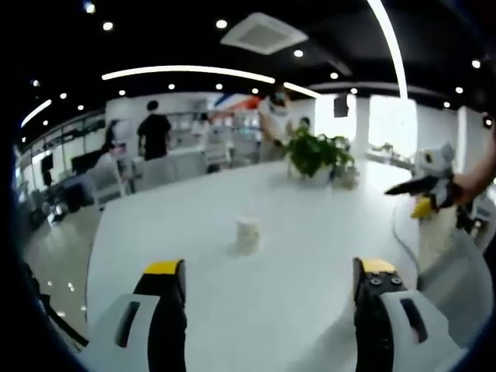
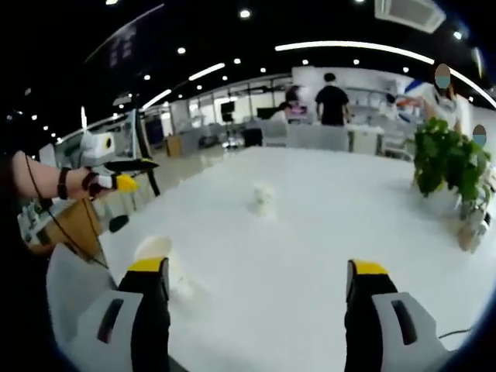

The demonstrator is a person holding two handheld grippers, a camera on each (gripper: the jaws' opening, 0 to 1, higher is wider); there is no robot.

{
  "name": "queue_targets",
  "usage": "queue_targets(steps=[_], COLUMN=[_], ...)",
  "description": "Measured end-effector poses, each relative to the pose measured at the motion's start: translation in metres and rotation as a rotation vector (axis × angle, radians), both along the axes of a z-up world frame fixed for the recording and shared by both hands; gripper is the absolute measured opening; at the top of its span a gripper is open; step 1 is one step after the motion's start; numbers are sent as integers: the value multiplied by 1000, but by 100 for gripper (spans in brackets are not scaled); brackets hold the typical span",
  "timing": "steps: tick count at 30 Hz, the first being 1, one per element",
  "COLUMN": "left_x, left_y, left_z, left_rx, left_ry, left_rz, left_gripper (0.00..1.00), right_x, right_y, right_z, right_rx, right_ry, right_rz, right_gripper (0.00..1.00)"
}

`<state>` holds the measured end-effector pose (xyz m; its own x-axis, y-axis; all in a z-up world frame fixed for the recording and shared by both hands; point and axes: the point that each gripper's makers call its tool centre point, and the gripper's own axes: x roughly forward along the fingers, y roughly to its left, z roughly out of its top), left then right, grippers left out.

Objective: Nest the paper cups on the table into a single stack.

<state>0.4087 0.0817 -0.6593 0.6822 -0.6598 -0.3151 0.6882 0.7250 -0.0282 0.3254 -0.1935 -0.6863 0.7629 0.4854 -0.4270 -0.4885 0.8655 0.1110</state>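
Your left gripper [image 1: 267, 291] and right gripper [image 2: 257, 291] both hover with jaws spread wide and empty over the glossy white table [image 1: 310, 232] — one small white paper cup [image 1: 247, 234] stands mid-table, another white paper cup [image 2: 159, 260] sits just beside your right gripper's left jaw.

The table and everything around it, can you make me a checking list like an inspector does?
Surface: white table, glossy and bare in the middle.
Job's things: one paper cup upright mid-table; another paper cup by the right gripper's jaw, pose unclear.
Clutter: potted plant at the far edge.
Grippers: left gripper open, holding nothing; right gripper open, holding nothing.
Cables: thin dark cable hanging near the person's hand.
Surroundings: people standing at a counter, ceiling lights on.
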Motion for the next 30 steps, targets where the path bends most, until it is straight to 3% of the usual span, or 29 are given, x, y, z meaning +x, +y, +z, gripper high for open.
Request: queue_targets(steps=[12, 23, 30], left_x=[26, 46, 63], left_y=[-15, -27, -34], left_z=[5, -2, -7], left_rx=[-18, -16, -19], left_ry=[-10, 5, 18], left_rz=[4, 6, 4], left_gripper=[90, 90, 90], right_x=[-3, -2, -2], right_y=[6, 4, 10], right_z=[-8, -11, -10], right_rx=[11, 15, -14], right_ry=[21, 26, 15], right_rz=[25, 41, 94], right_gripper=[91, 91, 91])
